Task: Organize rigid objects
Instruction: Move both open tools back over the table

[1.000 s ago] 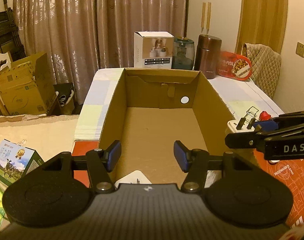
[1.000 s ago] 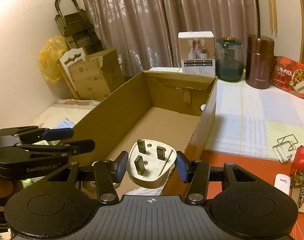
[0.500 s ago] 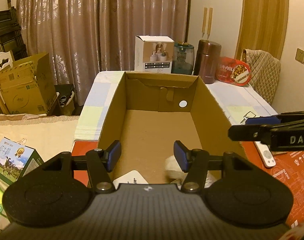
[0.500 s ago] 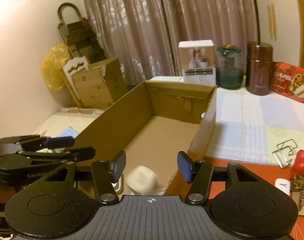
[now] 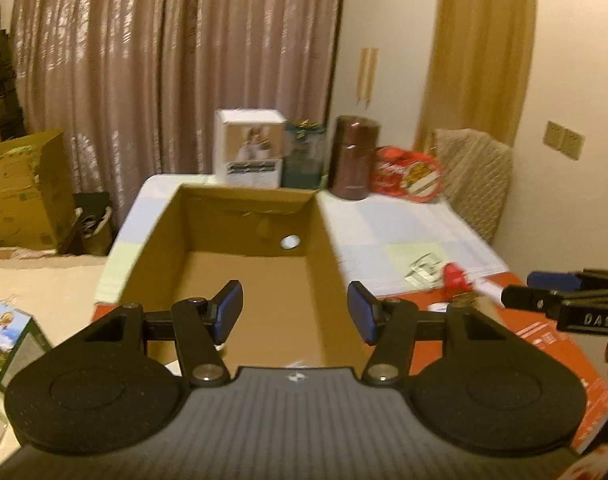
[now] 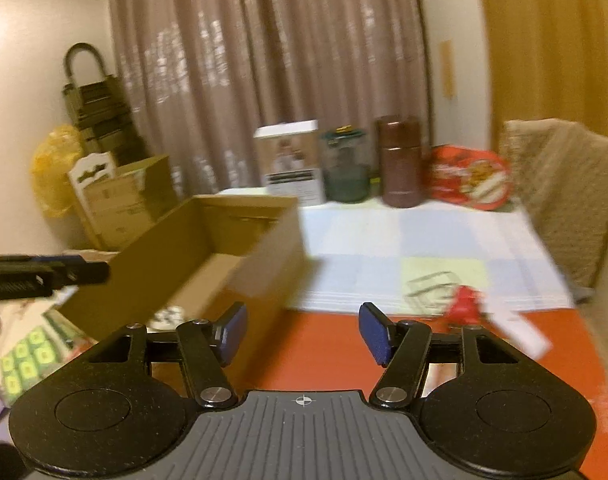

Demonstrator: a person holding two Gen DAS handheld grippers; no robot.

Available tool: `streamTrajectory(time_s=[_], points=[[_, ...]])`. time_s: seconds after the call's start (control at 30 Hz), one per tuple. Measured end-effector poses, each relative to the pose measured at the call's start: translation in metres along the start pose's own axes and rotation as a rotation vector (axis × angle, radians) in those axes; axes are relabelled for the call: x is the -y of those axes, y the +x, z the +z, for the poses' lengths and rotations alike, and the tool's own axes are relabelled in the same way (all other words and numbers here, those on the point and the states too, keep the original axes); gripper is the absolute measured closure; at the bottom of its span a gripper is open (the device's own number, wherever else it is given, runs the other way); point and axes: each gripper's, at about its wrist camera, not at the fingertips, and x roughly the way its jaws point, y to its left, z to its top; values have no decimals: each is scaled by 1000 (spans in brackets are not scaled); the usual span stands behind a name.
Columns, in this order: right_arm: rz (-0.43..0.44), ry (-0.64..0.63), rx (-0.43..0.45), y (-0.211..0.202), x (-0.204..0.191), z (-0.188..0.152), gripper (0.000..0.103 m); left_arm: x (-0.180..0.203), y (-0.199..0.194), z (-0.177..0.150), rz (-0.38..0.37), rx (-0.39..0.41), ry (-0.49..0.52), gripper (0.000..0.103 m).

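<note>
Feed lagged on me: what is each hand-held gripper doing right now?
Left hand-held gripper: open, nothing between its pads.
Right hand-held gripper: open, jaws have just been opening, nothing between them.

2 wrist views face the curtain; both share the cardboard box (image 5: pixel 240 240) and table (image 6: pixel 384 236).

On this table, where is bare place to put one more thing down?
Free: the checked cloth between the cardboard box and the row of containers at the back. The far box floor is also bare. Crowded: the red mat's right end, with wire clips and a red object.
</note>
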Motion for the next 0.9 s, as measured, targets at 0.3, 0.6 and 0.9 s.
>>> streamTrajectory(time_s=[0.3, 0.6, 0.9], points=[[-180, 73, 9, -49, 79, -32, 41, 84, -1, -2, -123, 18, 39, 50], [-246, 151, -30, -46, 138, -66, 41, 150, 56, -38, -188, -66, 88, 46], [-252, 205, -78, -13, 173, -83, 41, 172, 128, -79, -164, -181, 164, 41]])
